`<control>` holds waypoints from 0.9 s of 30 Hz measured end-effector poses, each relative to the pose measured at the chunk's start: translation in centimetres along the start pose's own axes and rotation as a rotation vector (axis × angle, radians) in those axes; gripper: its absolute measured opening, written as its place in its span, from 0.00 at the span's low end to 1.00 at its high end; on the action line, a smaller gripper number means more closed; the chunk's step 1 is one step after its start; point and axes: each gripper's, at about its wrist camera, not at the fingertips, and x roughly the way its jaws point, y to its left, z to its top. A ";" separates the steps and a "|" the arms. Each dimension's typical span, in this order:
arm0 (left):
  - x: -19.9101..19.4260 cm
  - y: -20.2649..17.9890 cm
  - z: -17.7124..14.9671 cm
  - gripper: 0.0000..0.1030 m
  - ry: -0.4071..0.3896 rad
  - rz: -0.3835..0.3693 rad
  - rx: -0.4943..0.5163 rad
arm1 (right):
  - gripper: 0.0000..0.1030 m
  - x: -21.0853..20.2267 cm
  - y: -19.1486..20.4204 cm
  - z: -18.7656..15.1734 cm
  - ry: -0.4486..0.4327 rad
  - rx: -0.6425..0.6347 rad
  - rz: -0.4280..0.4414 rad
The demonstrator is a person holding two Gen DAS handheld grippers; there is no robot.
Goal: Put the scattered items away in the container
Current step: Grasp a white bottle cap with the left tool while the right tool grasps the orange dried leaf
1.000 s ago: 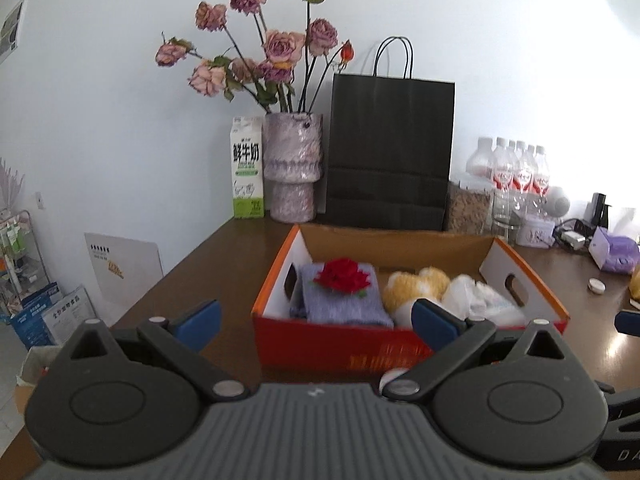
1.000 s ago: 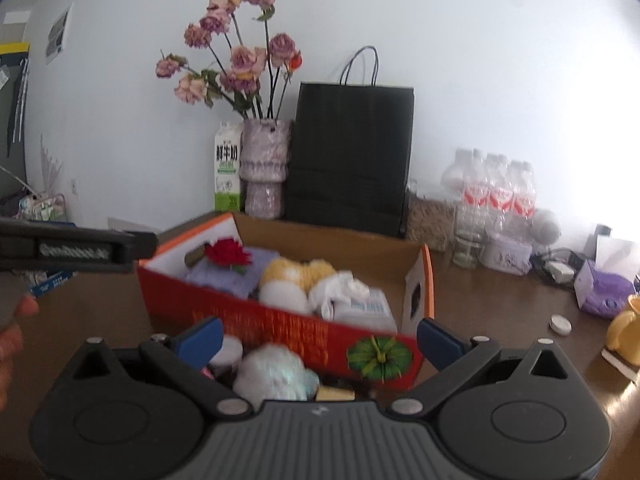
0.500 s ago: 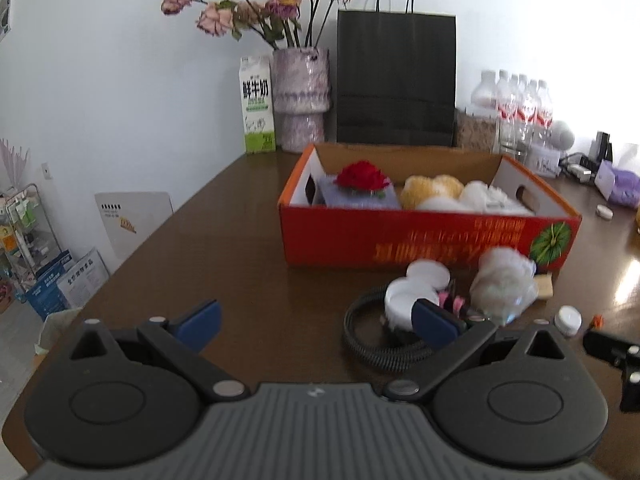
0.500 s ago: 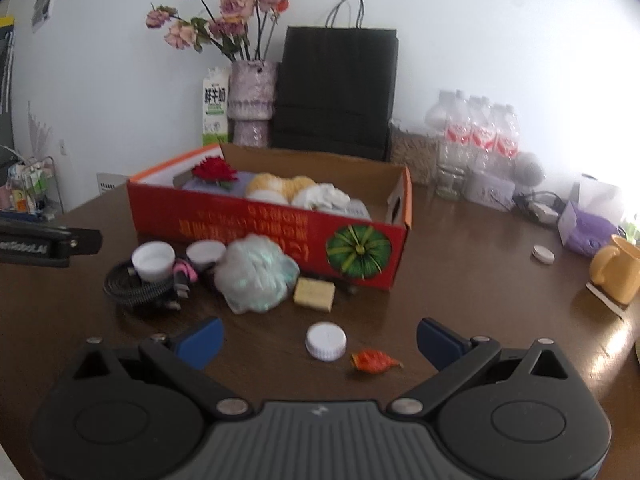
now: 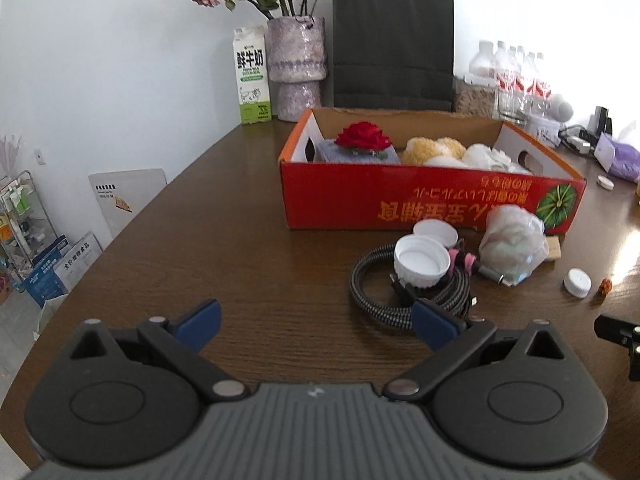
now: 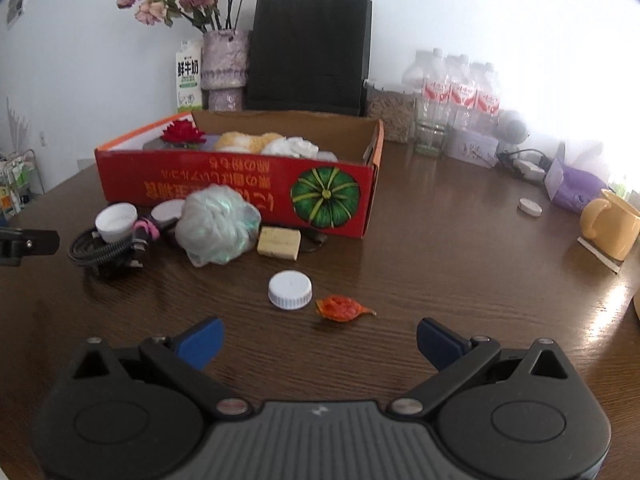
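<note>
Tabletop scatter: three white caps, one cable.

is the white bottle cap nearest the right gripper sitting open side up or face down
Face down. The white bottle cap shows its closed flat top and ribbed rim, resting on the table.

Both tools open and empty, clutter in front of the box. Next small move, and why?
Probably ease the right tool forward and down onto the white cap: it lies alone on the table, nearest that tool, with its jaws already spread wide.
</note>
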 end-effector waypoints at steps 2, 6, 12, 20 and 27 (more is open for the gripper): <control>0.5 -0.1 -0.1 1.00 0.014 -0.004 0.006 | 1.00 0.4 -0.1 0.1 0.007 0.001 0.000; 1.4 -0.6 0.1 1.00 0.043 -0.034 0.019 | 1.00 1.1 -0.5 0.3 0.019 0.008 -0.012; 2.2 -1.5 0.7 1.00 0.045 -0.068 0.037 | 0.98 1.8 -1.2 0.7 0.028 0.013 -0.018; 2.9 -2.8 2.4 1.00 0.002 -0.071 0.059 | 0.86 2.6 -1.4 1.5 0.022 0.006 -0.005; 3.8 -3.9 2.6 0.92 -0.012 -0.070 0.107 | 0.67 3.1 -2.2 1.6 0.028 0.047 0.030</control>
